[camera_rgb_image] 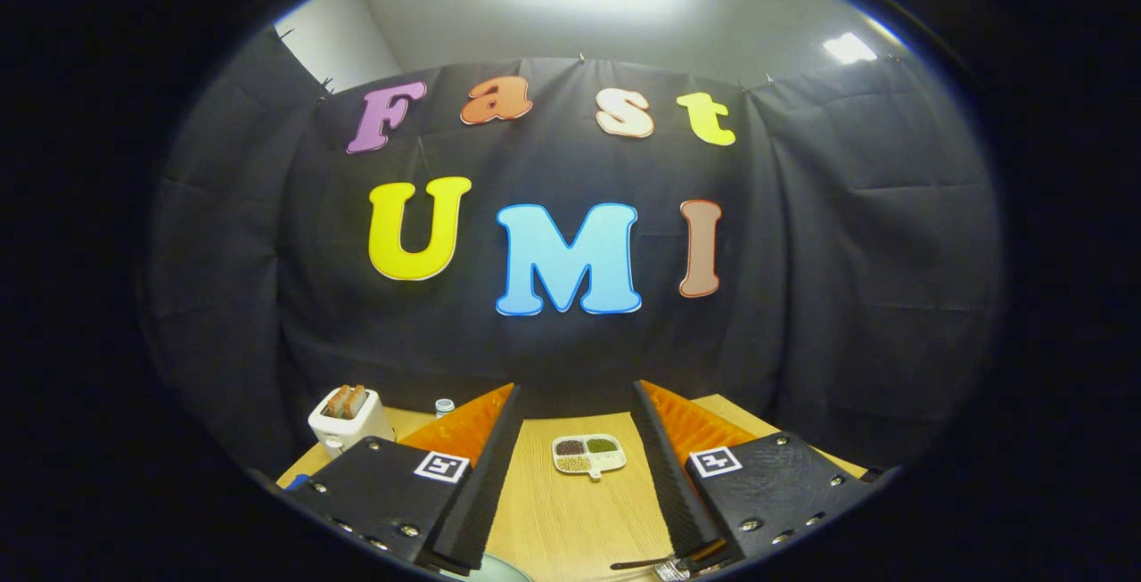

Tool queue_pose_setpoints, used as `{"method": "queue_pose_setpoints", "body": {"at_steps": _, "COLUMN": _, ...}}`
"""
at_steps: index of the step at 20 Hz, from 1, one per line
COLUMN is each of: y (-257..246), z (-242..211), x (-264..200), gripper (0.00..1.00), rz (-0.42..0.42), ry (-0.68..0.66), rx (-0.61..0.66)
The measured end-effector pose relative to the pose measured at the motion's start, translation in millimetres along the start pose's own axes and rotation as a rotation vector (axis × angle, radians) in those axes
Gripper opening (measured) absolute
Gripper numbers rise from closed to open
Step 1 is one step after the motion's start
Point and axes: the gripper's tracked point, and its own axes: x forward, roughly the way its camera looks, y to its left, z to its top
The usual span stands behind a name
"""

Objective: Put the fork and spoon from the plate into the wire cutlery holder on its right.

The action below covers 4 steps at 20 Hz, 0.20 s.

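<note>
While raised over the wood table (pixel 570 520), gripper (pixel 577 390) wide open, gripping nothing. Both fingers (pixel 481 475) stretched forward and well apart, with bare table top between them.

Between the fingers, further ahead on the table: small pale tray (pixel 588 456) with three compartments, dark grains in one, green in another, light ones in the third. Short handle of this tray turned toward the camera.

Beside the left finger, near the far table edge: white toaster (pixel 350 422) with two bread slices standing upright in its slots. Just to the right of the toaster, small jar (pixel 444 405) with pale cap. Something blue (pixel 299 481) at the table edge near the base of the left finger, too little visible to name.

Close to the camera, under the base of the left finger: pale curved rim of the plate (pixel 497 571), mostly cut off. Near the base of the right finger: thin dark handle (pixel 640 564) lying flat on the table, fork or spoon, cannot tell which. Touching its right end, some shiny metal wire (pixel 673 572), probably the holder, partly hidden by the right finger.
</note>
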Motion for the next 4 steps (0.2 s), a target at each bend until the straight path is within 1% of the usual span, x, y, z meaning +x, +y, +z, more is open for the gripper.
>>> {"method": "queue_pose_setpoints", "body": {"at_steps": 4, "y": 16.9, "z": 4.6, "x": -3.2, "gripper": 0.75, "rz": 0.046, "ry": -0.011, "rx": 0.005}}
